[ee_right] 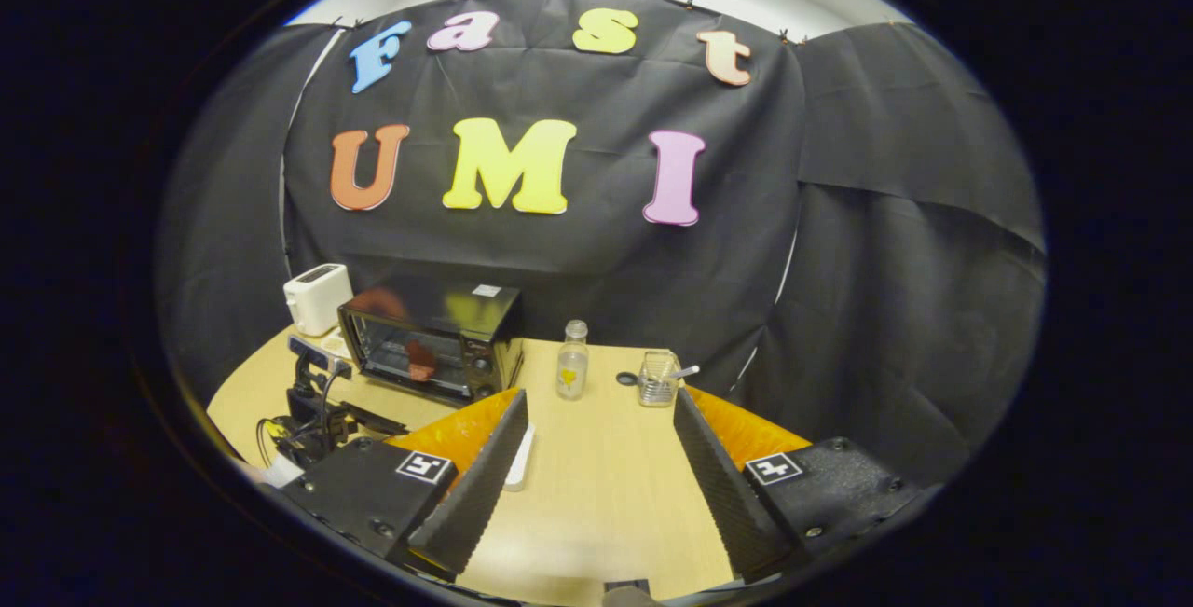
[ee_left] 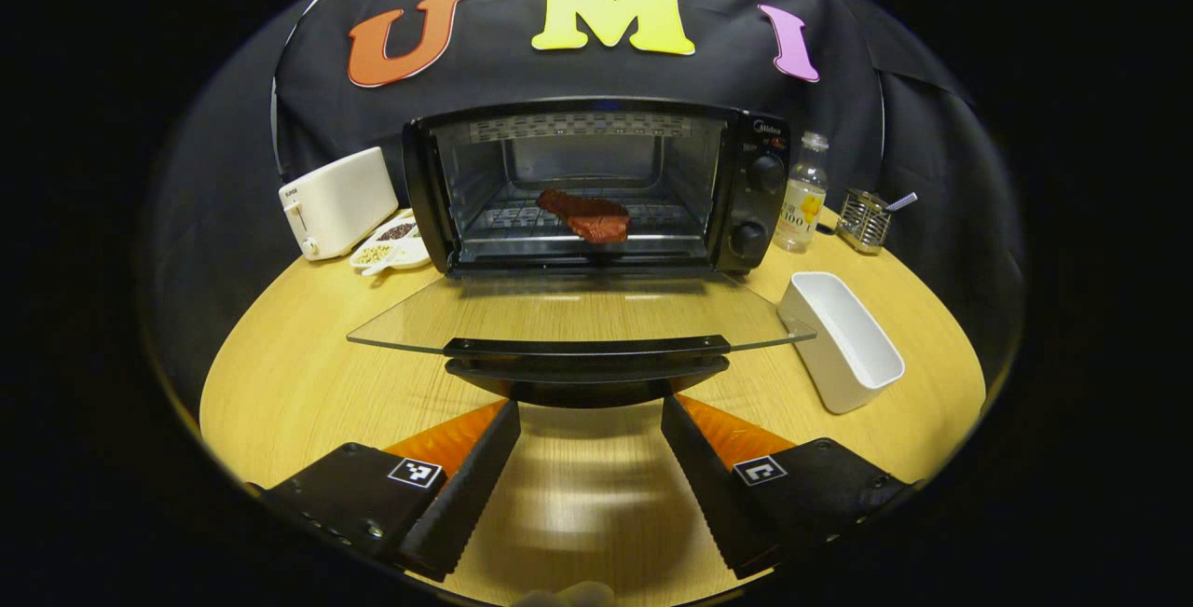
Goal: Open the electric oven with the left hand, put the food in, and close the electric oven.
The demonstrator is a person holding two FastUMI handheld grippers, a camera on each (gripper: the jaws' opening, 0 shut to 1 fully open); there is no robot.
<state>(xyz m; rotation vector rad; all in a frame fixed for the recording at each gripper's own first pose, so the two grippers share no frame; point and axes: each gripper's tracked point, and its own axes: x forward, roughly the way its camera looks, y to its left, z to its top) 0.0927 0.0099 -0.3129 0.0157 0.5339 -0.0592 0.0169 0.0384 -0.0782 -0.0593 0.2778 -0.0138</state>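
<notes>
A: Status check. Where is the food (ee_left: 585, 214)?

B: It lies on the wire rack inside the electric oven (ee_left: 596, 186), roughly central. The glass door (ee_left: 569, 313) is folded fully down toward the near side, with its handle (ee_left: 585, 346) at the near edge.

A: State of each claw?

B: The left claw (ee_left: 589, 472) is spread wide and holds nothing; it sits just near of the door handle, apart from it. The right claw (ee_right: 596, 481) is also spread wide and empty, well back over the worktop (ee_right: 606, 458), far to the right of the oven.

A: Remaining step, as judged?

B: Closing the door. Loading appears complete.

A: Failure modes from this position?

B: 1. The handle is a thin bar on a glass panel. A lift applied off-centre could slip off the bar and let the door drop back.
2. A hard upward swing could shove the oven toward the far wall or jolt the food on the rack.
3. The white rectangular dish (ee_left: 843, 341) stands just right of the door's corner. A claw drifting right could knock it.
4. The toaster (ee_left: 337, 200) and the small snack plate (ee_left: 391, 243) sit close on the oven's left; a wide approach from that side risks contact
</notes>
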